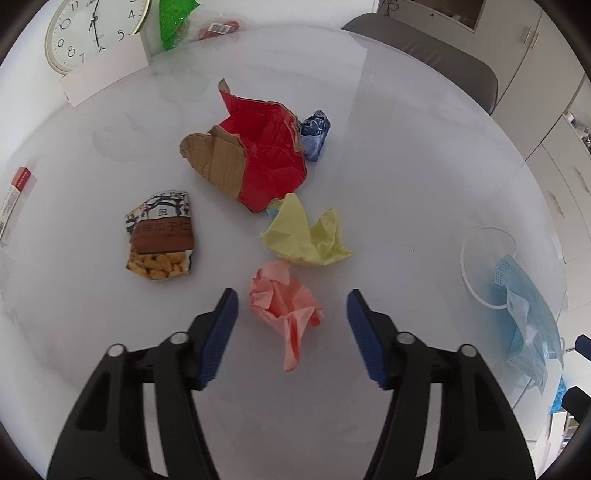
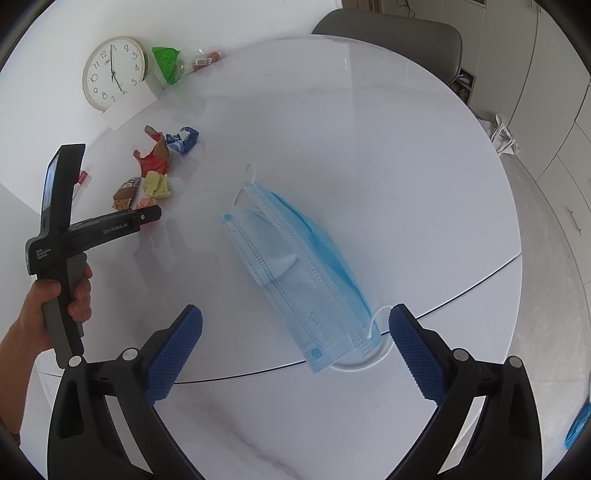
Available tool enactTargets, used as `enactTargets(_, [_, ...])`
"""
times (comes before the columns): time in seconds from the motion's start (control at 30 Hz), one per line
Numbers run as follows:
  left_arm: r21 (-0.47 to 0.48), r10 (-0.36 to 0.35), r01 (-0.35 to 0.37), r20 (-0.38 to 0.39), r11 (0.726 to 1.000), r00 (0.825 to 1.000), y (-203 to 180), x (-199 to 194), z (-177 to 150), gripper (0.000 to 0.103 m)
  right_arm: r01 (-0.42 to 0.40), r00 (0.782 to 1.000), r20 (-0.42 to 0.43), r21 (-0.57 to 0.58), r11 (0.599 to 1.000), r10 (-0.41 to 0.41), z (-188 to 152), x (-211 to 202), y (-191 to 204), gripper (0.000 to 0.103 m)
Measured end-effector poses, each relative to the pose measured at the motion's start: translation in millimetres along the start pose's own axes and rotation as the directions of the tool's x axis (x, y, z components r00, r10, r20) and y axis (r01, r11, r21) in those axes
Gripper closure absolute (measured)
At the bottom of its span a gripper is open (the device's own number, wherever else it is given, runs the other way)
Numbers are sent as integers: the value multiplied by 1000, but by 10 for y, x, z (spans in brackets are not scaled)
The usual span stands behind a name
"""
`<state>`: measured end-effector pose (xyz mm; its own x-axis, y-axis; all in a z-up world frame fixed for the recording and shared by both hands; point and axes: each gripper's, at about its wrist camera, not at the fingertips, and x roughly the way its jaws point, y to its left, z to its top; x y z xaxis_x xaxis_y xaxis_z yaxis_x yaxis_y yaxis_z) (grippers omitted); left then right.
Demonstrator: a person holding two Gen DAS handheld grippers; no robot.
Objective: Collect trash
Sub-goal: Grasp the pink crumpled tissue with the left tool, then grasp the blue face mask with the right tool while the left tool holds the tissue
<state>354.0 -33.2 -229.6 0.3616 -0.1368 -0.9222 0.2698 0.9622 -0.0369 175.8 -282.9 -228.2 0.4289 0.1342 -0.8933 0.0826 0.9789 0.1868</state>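
Observation:
Crumpled pink paper (image 1: 284,306) lies on the white round table (image 1: 406,166) between the blue pads of my left gripper (image 1: 292,295), which is open; neither pad touches it. Beyond it lie crumpled yellow paper (image 1: 306,236), a torn red cardboard piece (image 1: 266,158), a blue wrapper (image 1: 314,136) and a snack packet (image 1: 162,236). A blue face mask (image 2: 295,266) lies flat near the table's front edge. My right gripper (image 2: 295,314) hangs open over its near end, pads apart from it. The mask (image 1: 524,306) also shows at the right of the left wrist view.
A wall clock (image 1: 92,33) leans on a white card at the back left, with a green bag (image 1: 173,22) beside it. A small red-and-white box (image 1: 14,206) lies at the far left. A grey chair (image 2: 388,37) stands behind the table. A hand (image 2: 55,299) holds the left tool.

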Motion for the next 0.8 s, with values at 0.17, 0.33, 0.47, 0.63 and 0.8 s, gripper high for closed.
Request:
enactTargets(0.17, [28,30,-30,8,999,1000,-42,14,23,66,-13,1000,-19,-42,999,13,122,89,1,3])
enactTargets(0.33, [23,32,-31,-2,999,999,7,8,25,69,-13,997,-76,-166,986,0,213,348,152,3])
enactTargets(0.47, [9,22,-22,0,1000,1000,67,-85,-24,71,55,994,-77,-287,956,-81,259,600,296,3])
enactTargets(0.63, [-2,8,-8,19,1000,1000,107,-305,-101,71,94,990,-63,-344,934,-123,360,802,363,9])
enactTargets(0.8, [17,-7,6,34,1000,999,80,-559,-206,71,60,994,-76,-286,956,-85,484,769,288,62])
